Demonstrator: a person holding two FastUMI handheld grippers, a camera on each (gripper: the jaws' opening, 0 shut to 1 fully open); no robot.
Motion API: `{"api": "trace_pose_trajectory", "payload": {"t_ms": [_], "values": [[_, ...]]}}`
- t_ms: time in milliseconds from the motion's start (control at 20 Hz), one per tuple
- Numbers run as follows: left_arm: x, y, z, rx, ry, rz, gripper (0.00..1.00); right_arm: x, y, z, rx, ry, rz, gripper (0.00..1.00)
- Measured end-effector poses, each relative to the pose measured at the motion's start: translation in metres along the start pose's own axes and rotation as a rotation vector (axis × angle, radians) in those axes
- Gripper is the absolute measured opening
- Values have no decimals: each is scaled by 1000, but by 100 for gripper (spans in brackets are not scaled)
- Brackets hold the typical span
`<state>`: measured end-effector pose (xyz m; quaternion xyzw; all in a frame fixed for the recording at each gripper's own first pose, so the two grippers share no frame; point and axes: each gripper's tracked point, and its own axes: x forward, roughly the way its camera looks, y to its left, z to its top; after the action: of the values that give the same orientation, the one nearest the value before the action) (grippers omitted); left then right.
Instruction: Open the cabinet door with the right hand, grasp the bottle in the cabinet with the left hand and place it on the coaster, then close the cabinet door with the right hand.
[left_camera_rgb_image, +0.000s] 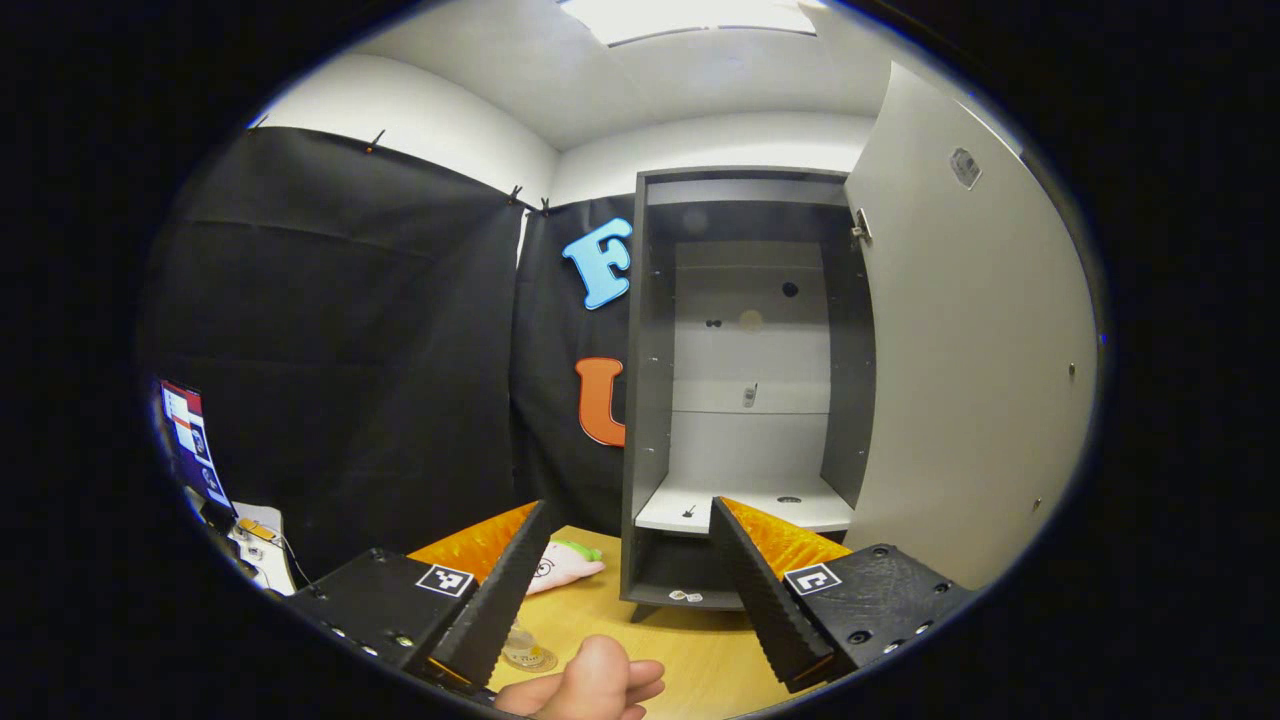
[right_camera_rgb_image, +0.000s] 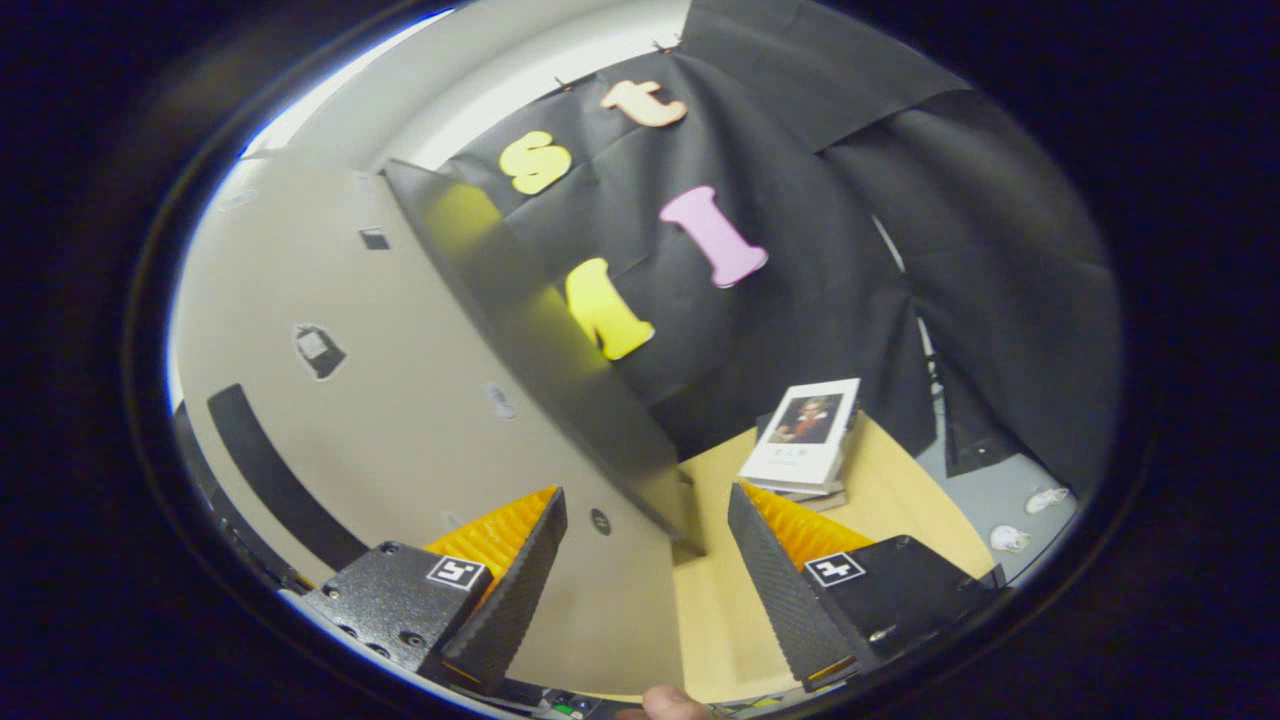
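Open cabinet (left_camera_rgb_image: 740, 400), door (left_camera_rgb_image: 970, 380) swung aside.

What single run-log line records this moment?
cabinet door: open | cabinet: no bottle seen | left gripper: open, empty | right gripper: open, by door edge

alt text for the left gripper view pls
An open left gripper faces a tall dark grey cabinet, its pale door swung open and its shelves bare. Below on the wooden table sits a small clear bottle.
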<state>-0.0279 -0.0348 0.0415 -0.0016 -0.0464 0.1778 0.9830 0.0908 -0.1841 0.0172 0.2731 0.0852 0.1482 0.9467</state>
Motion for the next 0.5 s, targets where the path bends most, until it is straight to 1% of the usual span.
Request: {"api": "trace_pose_trajectory", "payload": {"t_ms": [50,100,150,200,300,400,500], "values": [[0,-1,-3,-2,4,-7,100,0,11,4,-14,-11,33,100],[-1,-2,-2,-3,4,-12,97,1,24,4,-37,-6,51,100],[-1,0,-2,0,0,-19,97,-1,30,1,-59,3,56,97],[0,2,0,8,-4,-21,97,-3,34,2,-48,-13,58,100],[0,13,-1,40,-13,-13,97,5,40,-10,12,40,84,98],[-2,24,-1,57,-13,-9,97,11,50,-9,73,31,104,98],[-1,35,-2,48,-23,-9,97,15,62,-12,67,19,110,97]]}}
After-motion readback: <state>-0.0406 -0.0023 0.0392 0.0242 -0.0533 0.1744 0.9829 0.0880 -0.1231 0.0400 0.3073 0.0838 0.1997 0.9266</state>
